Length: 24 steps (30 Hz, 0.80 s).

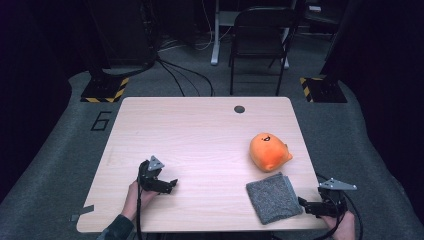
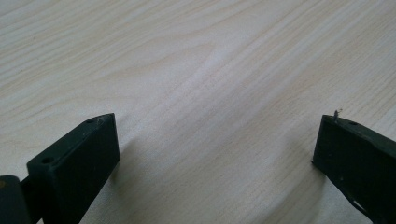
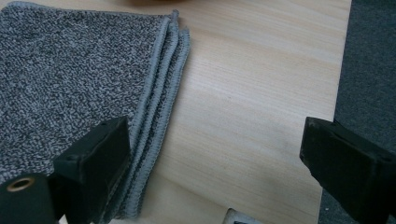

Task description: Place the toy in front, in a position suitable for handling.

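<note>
Grippers sit at the near edge of the table (image 1: 200,125). The right gripper (image 1: 306,205) rests at the near right corner, jaws spread wide and holding nothing; in the right gripper view one jaw stands over the stitched edge of the cloth (image 3: 70,70) and the other hangs past the table's side. The left gripper (image 1: 170,185) lies near the left front, well apart from the cloth, jaws likewise wide open over bare wood (image 2: 196,70).

The cloth (image 1: 273,197) is a grey folded towel lying flat just beside the right gripper. It appears light, soft and limp, folded in several layers, so it will likely sag and unfold if lifted by one layer. The best hold is judged to be the stacked hemmed edge nearest the right gripper, pinching all layers together.

Farther back, just beyond the cloth, sits an orange plush toy (image 1: 270,151). A chair (image 1: 260,35) stands behind the table.
</note>
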{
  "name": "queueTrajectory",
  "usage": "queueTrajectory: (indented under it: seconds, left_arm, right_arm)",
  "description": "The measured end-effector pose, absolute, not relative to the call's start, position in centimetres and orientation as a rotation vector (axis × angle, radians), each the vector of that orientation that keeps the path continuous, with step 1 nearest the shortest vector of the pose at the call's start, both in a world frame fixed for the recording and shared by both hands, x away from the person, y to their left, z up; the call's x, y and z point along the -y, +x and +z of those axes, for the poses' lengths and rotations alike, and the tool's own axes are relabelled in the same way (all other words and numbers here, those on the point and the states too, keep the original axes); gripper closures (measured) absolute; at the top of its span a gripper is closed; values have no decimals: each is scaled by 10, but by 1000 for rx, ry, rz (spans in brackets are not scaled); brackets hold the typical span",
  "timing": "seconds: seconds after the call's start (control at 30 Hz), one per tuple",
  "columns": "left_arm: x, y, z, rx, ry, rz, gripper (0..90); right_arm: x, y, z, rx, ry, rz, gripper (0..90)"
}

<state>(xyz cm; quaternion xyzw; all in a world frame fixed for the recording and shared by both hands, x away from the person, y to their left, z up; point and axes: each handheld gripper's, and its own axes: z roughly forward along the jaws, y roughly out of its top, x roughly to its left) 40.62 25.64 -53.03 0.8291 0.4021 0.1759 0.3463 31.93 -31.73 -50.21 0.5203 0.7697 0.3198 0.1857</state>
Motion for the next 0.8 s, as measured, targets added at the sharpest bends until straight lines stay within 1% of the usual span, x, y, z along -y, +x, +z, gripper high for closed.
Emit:
queueTrajectory:
  seconds: [0.4, 0.8]
  left_arm:
    - [-256, 406, -530, -1044, 2152, 459, 3]
    - [-256, 405, -530, -1040, 2152, 464, 3]
  right_arm:
    - [313, 321, -496, -2184, 1424, 916, 84]
    - [299, 327, -471, -2197, 1322, 941, 77]
